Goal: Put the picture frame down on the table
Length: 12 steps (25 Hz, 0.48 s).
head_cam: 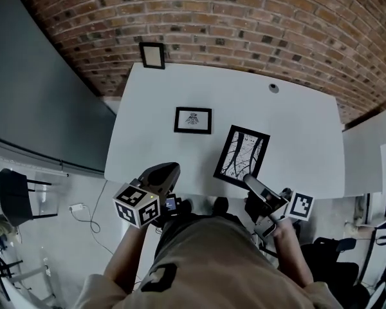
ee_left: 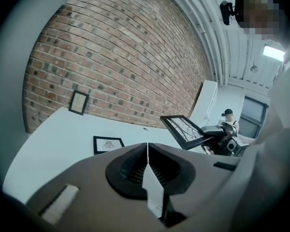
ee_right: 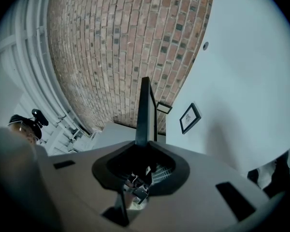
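The picture frame, a thin black moulding round a print of bare branches, is not yet on the white tabletop: it hangs tilted above the near edge, with the right claw clamped on its near, lower edge. The right gripper view shows the frame edge-on, rising straight out from between the two pads, which press on either face of it. The left claw is closed with nothing in it, and it sits near the tabletop's near edge, well apart from the frame. I judge the frame to be light and stiff, so it should keep its shape. A grip on one edge, though, lets the free far end act as a lever, and the smooth moulding could twist or slide between the pads. If the face is glazed, which I cannot tell for certain, it is fragile and a corner strike would be the main risk. The safest hold is on the moulding itself, near the middle of a side and never on the pane. A smaller frame already lies flat just beyond it, and a third leans on the brick wall, so the bare patch nearest the person looks like the place to lay it.
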Each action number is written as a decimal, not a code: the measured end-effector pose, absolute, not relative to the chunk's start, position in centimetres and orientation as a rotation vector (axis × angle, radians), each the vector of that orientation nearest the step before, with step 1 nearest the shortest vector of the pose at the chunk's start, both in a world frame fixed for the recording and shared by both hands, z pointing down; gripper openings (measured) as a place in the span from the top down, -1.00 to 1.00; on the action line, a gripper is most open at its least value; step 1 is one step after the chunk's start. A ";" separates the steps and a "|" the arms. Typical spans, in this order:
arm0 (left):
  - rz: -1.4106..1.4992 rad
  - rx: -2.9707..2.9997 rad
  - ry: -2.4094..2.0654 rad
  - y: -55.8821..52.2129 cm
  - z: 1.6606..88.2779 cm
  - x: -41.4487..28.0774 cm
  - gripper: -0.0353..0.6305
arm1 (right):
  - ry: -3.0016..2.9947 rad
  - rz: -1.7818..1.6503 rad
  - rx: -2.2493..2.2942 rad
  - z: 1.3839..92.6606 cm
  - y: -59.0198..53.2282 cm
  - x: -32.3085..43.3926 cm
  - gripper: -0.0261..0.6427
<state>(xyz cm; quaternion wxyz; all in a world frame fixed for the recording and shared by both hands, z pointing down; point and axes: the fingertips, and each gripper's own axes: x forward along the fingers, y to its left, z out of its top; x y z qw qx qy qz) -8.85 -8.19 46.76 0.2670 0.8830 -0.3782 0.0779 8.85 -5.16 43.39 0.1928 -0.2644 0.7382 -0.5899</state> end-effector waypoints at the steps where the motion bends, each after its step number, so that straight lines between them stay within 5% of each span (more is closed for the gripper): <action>1: 0.204 2.381 -1.017 -8.1 46.8 -9.2 0.87 | 2.072 -1.653 -0.746 43.4 -5.1 8.5 0.75; 12: 0.190 2.393 -0.879 -7.1 48.0 -9.7 0.87 | 2.003 -1.623 -0.839 42.7 -4.7 7.3 0.75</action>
